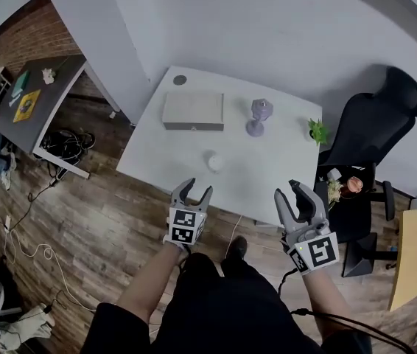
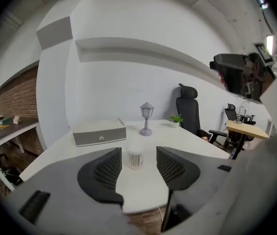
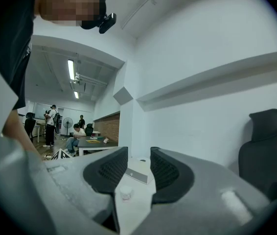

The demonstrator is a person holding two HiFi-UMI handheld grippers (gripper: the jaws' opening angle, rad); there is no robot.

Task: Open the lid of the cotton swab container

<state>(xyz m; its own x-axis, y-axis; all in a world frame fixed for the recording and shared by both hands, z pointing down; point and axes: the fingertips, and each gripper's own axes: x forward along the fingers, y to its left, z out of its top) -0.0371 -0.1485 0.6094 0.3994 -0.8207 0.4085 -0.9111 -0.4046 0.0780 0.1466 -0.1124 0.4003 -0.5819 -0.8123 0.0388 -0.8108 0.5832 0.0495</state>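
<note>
White table (image 1: 267, 169) stands against a white wall on a wood-plank floor (image 1: 113, 234). Cotton swab container (image 1: 215, 161) stands upright on the table, roughly midway along its near edge and a little back from it, with its lid on top. It stands clear of all other items. Grey box (image 1: 193, 111) lies toward the far left corner. Lantern-shaped lamp (image 1: 258, 116) stands near the far edge, right of the box. Small potted plant (image 1: 317, 130) sits at the far right corner, just beside a black office chair (image 1: 374, 120).

Left tool (image 1: 194, 190) is held off the table, short of the near edge, pointing at the container. Its jaws stand apart and grip nothing. In the left gripper view the container appears in the gap between them, well beyond the tips and untouched.

Right tool (image 1: 286, 190) is also held short of the near edge, toward the right corner. Its jaws stand apart and grip nothing. In the right gripper view the container and the box appear in the gap, well beyond the tips.
</note>
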